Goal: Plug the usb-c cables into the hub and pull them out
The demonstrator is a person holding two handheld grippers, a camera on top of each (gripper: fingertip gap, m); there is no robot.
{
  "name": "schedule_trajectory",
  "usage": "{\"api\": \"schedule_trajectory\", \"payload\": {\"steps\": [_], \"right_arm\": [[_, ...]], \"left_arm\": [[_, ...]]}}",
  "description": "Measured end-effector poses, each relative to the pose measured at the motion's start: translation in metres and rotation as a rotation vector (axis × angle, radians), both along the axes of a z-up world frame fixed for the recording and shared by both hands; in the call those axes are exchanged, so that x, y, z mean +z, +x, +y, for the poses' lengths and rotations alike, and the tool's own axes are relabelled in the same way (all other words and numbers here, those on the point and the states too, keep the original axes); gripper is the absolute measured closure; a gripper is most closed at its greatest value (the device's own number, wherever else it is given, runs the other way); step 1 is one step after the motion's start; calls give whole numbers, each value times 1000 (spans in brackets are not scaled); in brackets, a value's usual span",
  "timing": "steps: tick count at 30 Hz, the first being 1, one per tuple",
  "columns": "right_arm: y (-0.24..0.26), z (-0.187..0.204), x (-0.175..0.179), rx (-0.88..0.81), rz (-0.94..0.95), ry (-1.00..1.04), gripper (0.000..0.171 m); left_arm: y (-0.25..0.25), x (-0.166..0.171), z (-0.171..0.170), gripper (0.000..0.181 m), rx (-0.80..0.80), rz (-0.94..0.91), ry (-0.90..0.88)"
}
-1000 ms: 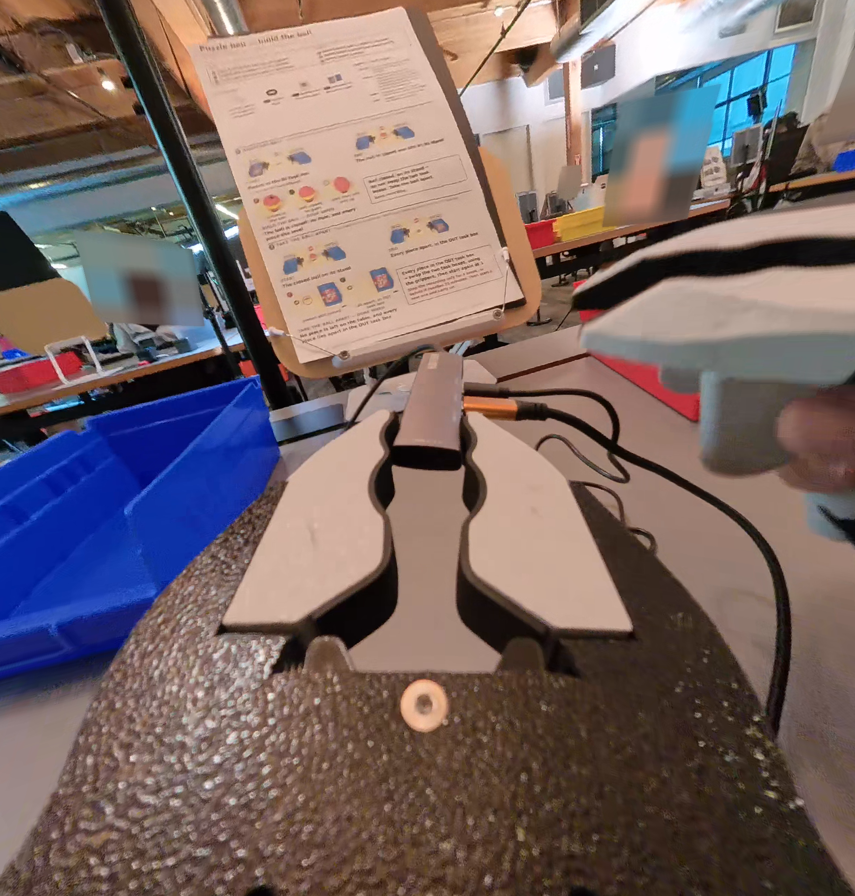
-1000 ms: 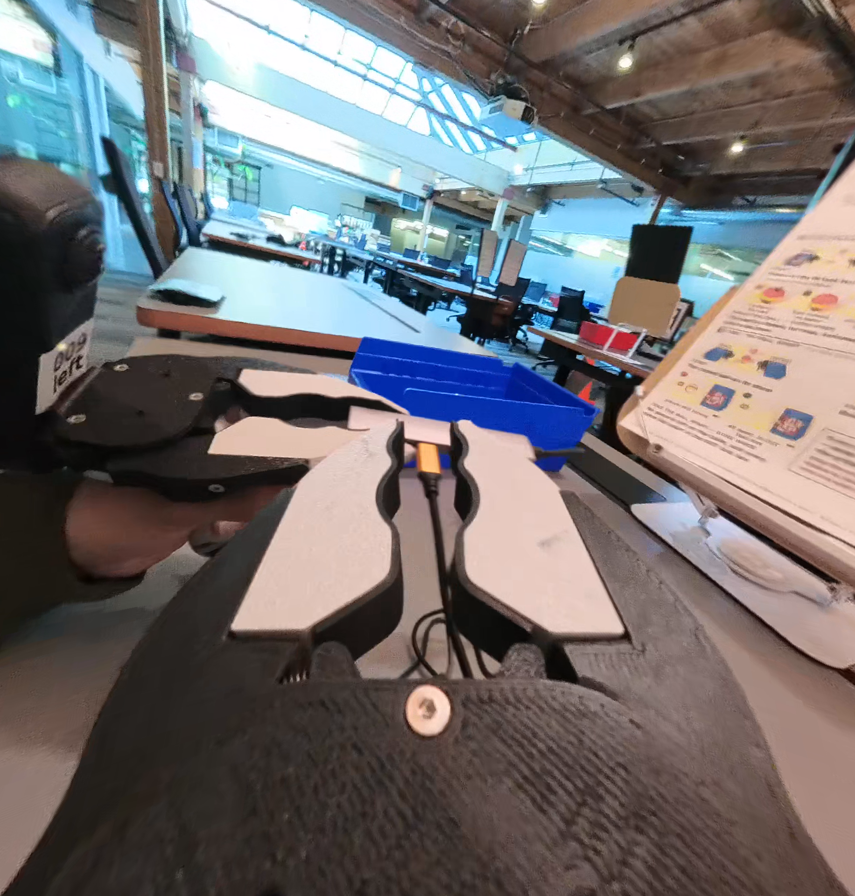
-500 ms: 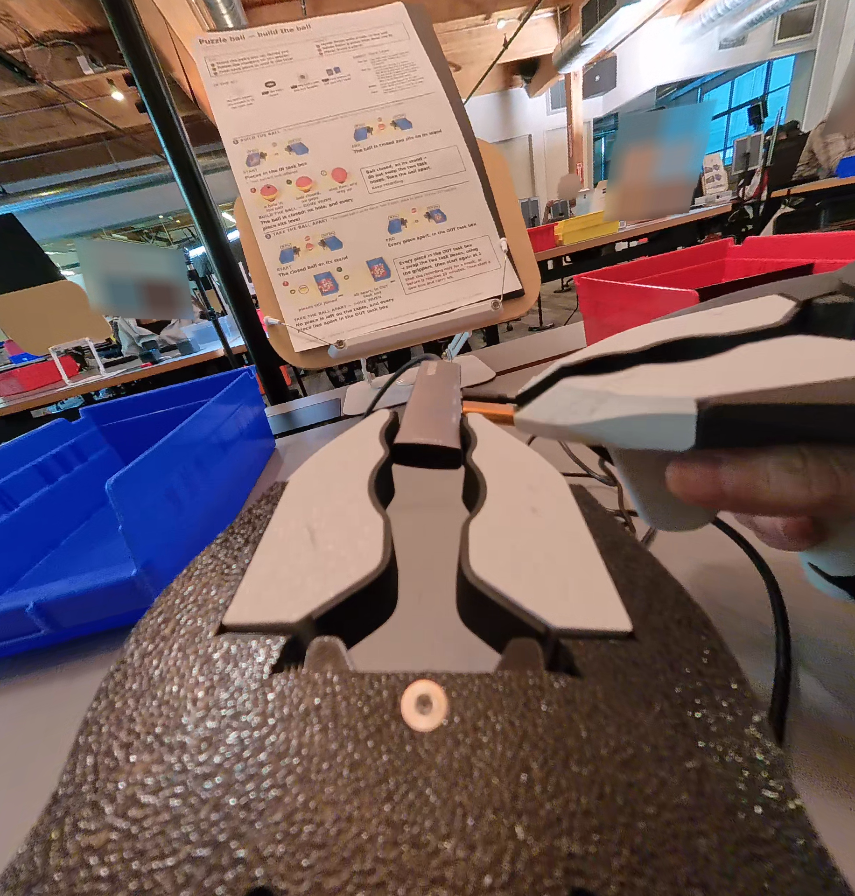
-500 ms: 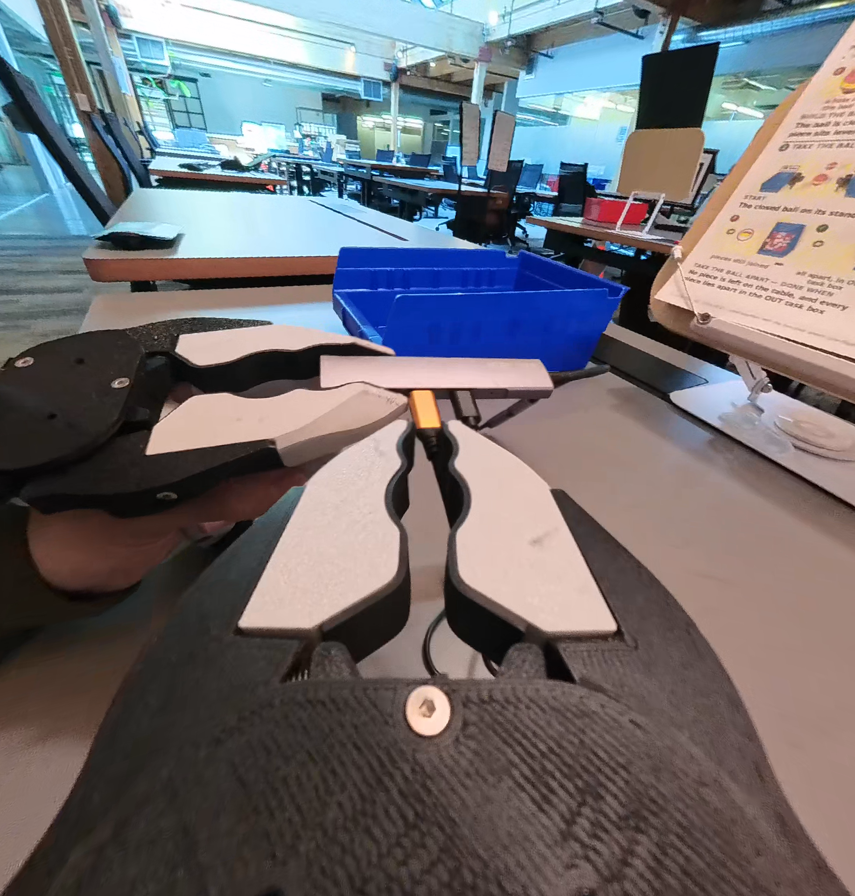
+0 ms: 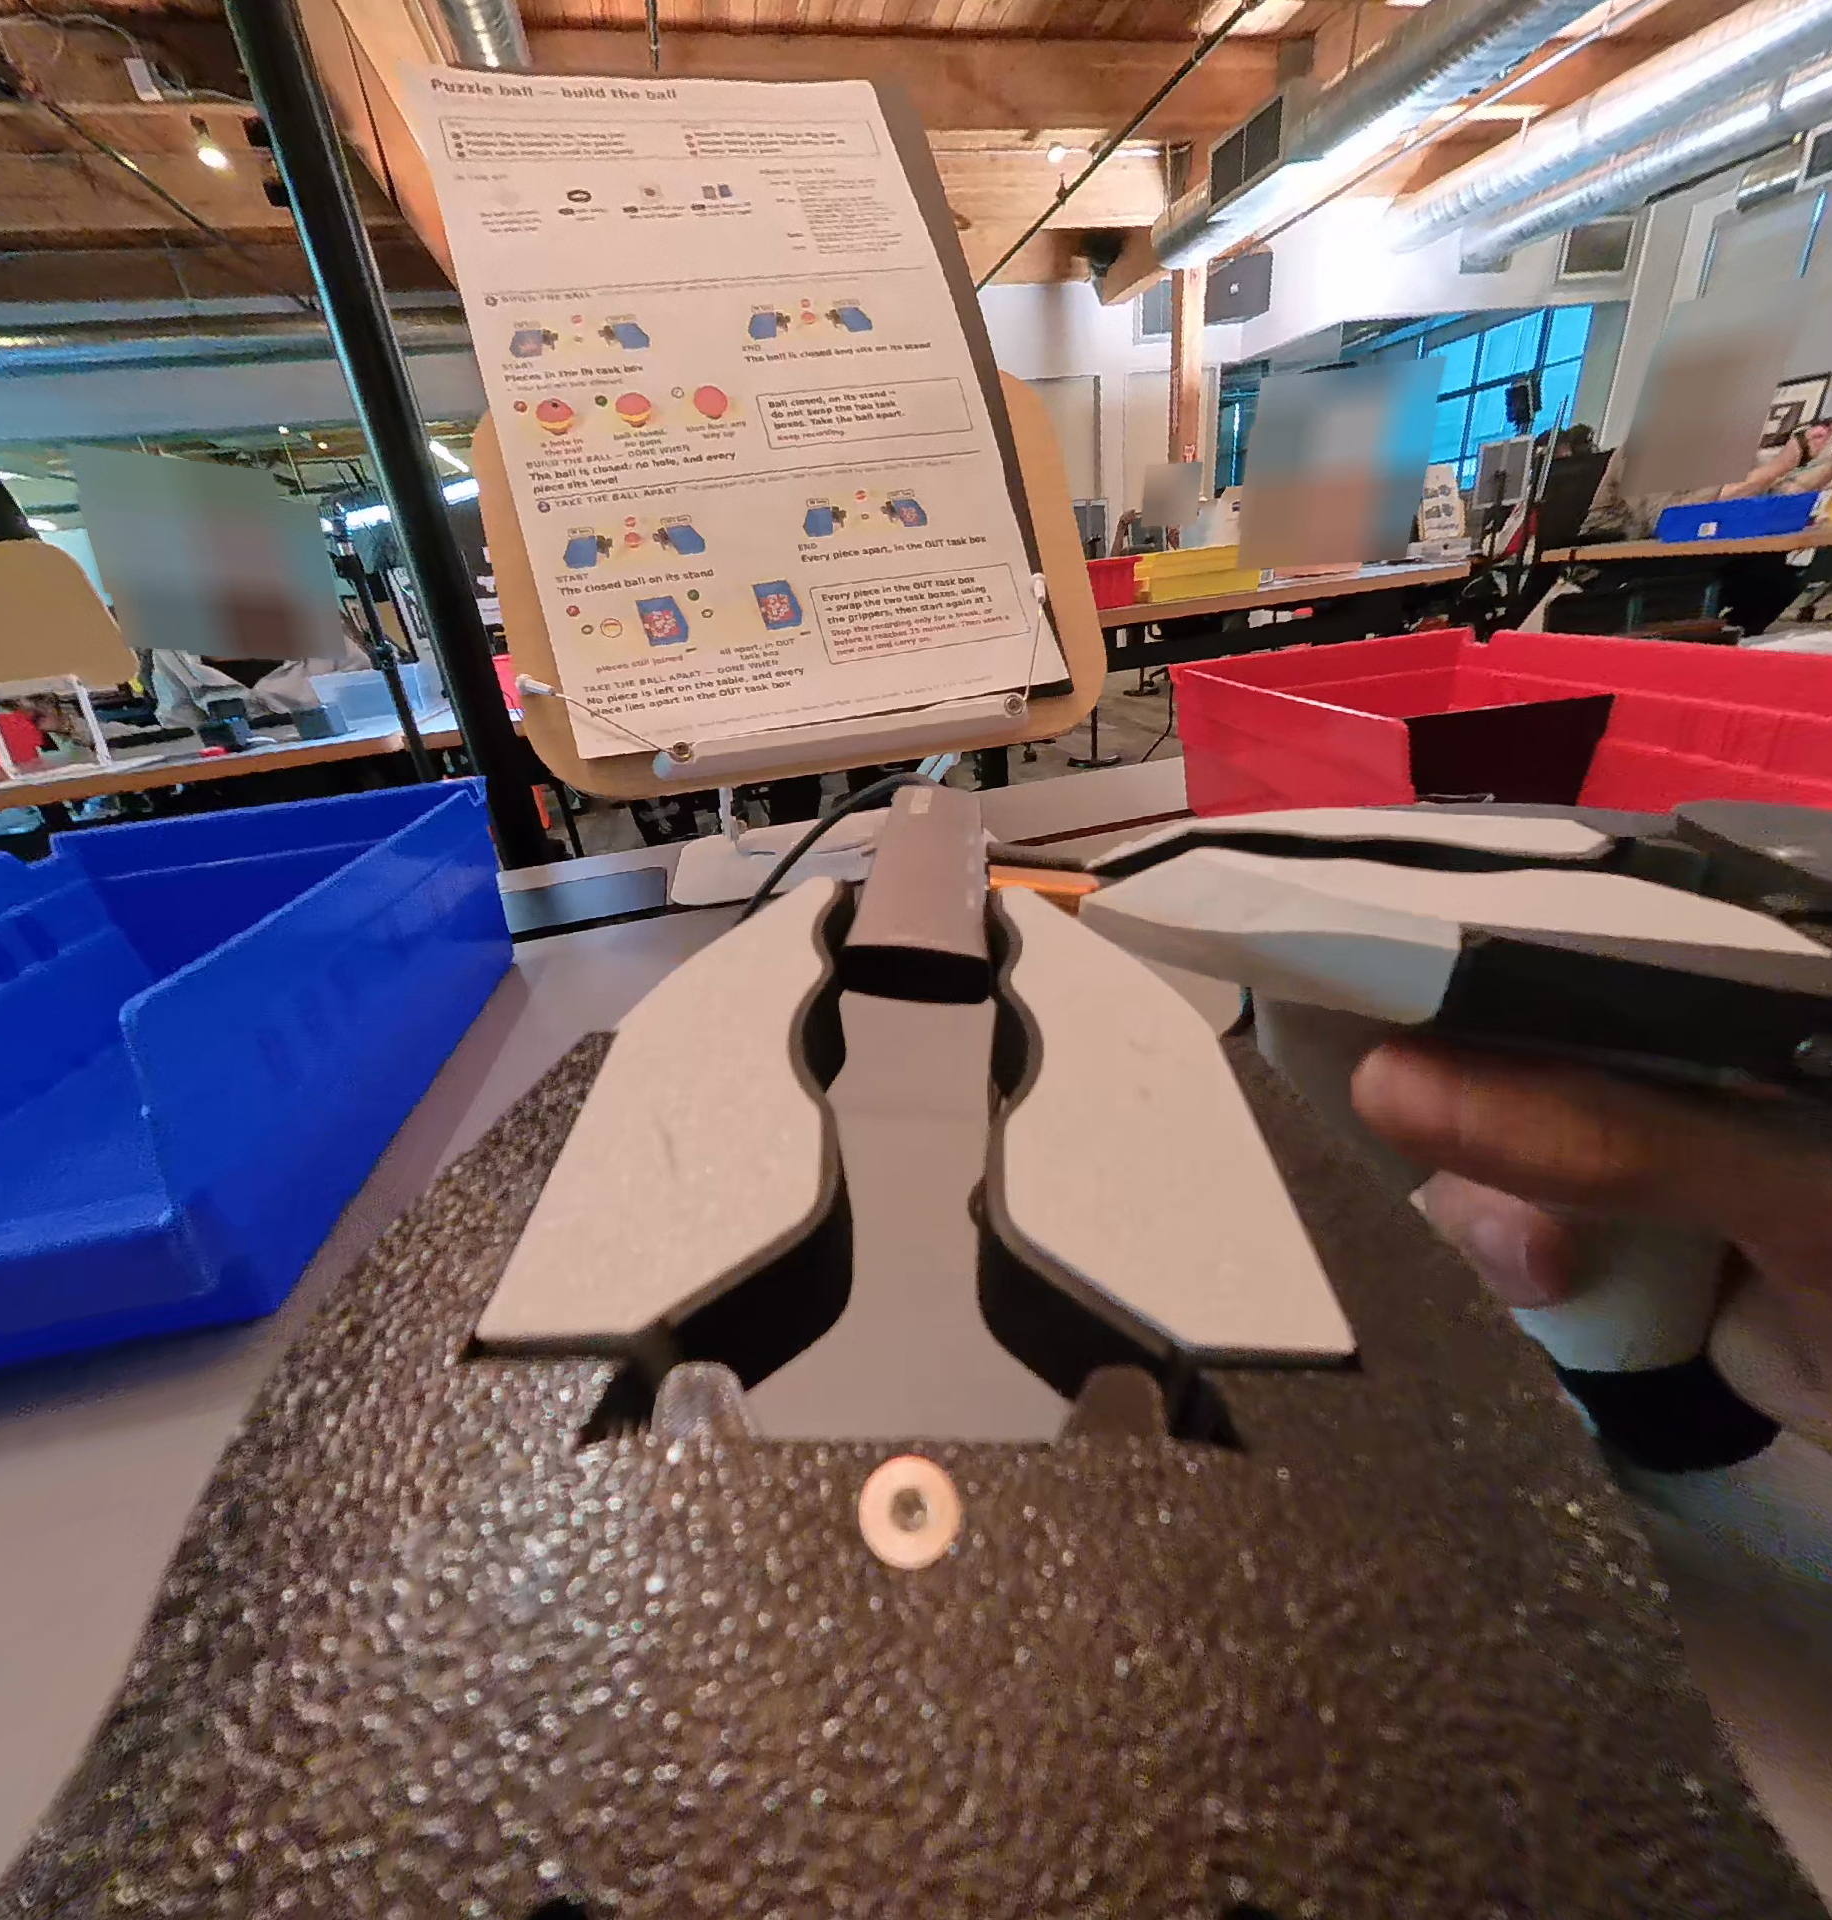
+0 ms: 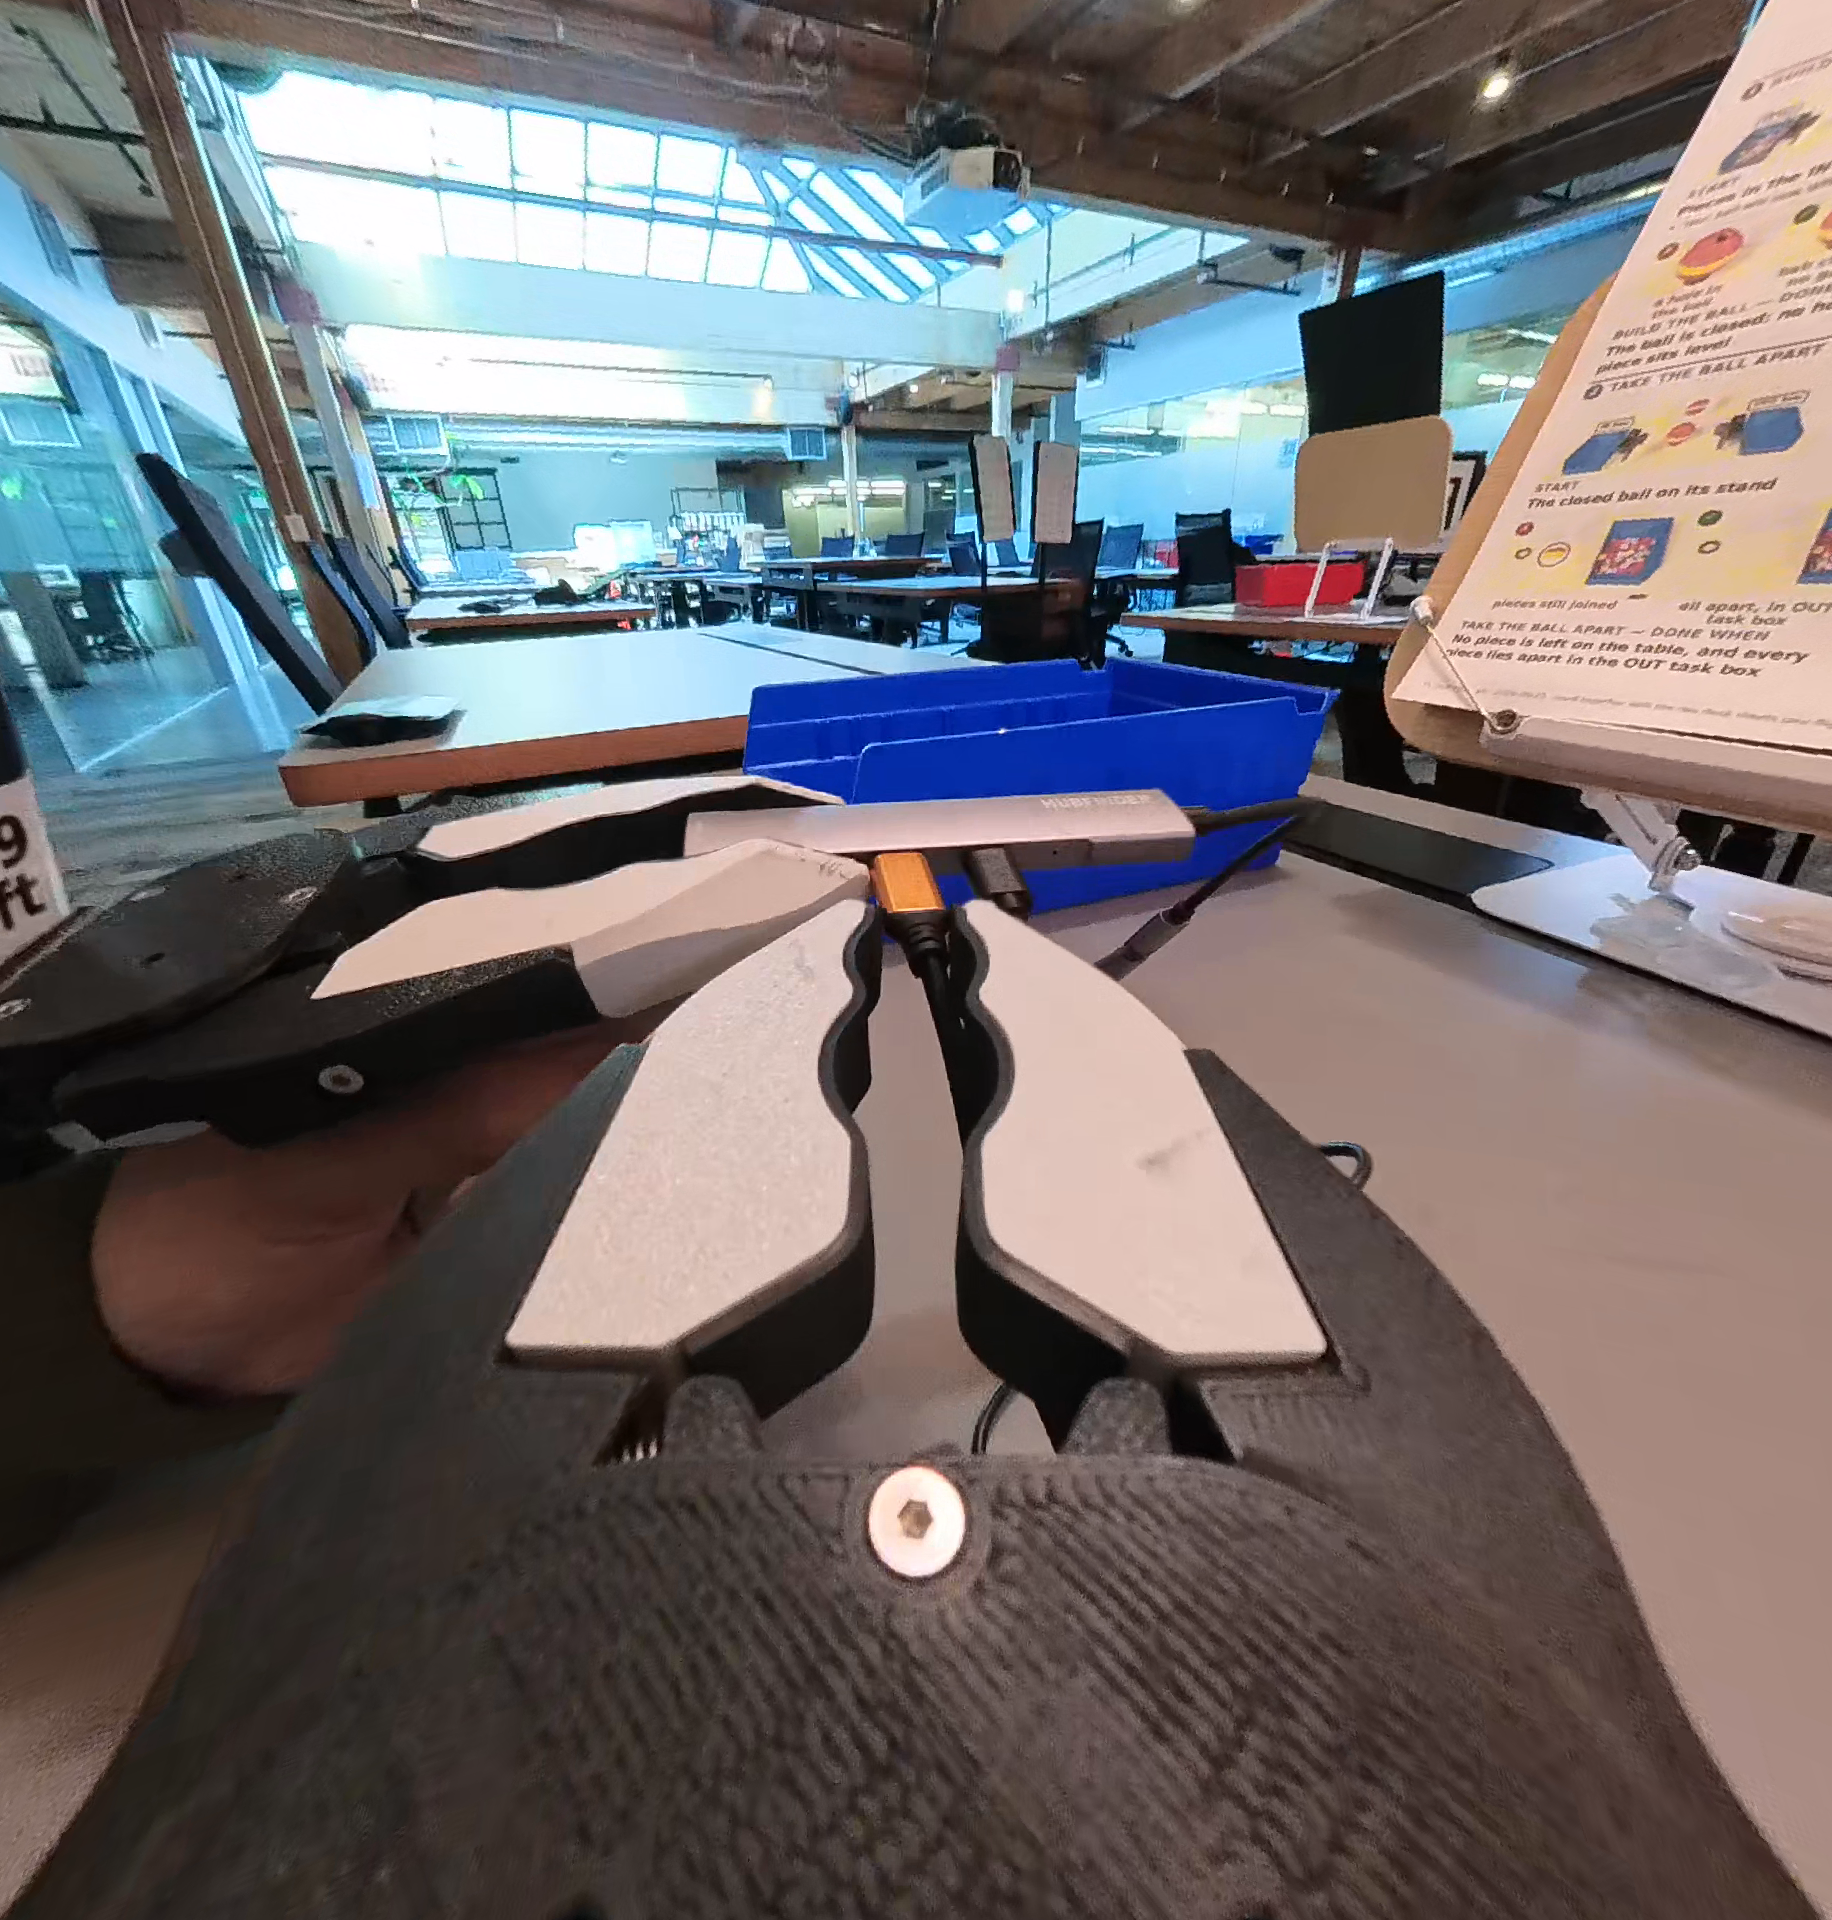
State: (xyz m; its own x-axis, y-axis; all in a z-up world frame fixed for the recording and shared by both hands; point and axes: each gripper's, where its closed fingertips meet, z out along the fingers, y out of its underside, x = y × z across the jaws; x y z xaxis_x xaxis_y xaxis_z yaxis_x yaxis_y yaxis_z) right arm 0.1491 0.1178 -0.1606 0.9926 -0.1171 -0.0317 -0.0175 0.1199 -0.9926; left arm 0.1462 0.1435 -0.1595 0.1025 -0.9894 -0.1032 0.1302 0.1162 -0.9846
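Observation:
My left gripper (image 5: 917, 914) is shut on the near end of the grey hub (image 5: 927, 862) and holds it level above the table. An orange usb-c plug (image 6: 904, 883) and a black plug (image 6: 1000, 871) sit in the side of the hub (image 6: 943, 826). My right gripper (image 6: 917, 925) is shut on the black cable just behind the orange plug. In the left wrist view the right gripper (image 5: 1094, 888) comes in from the right, its tips at the orange plug (image 5: 1037, 883). The left gripper (image 6: 839, 831) shows at the left of the right wrist view.
A blue bin (image 5: 164, 1039) stands left of the hub and shows behind it in the right wrist view (image 6: 1037, 727). A red bin (image 5: 1514, 727) stands at the back right. An instruction sheet on a stand (image 5: 766, 468) and a black pole (image 5: 372, 468) rise behind. A loose black plug (image 6: 1151, 935) lies on the table. The tips of both grippers are at nearly the same place.
My right gripper has moved in from the right to the orange plug and closed on its cable. The left gripper still holds the hub, with both plugs in it.

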Motion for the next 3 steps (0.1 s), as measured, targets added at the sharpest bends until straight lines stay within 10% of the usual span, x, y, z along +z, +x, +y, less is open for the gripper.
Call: {"api": "schedule_trajectory", "payload": {"steps": [3], "right_arm": [[0, -3, 4, -6, -5, 35, 159]], "left_arm": [[0, 0, -3, 157, -14, -4, -40]]}}
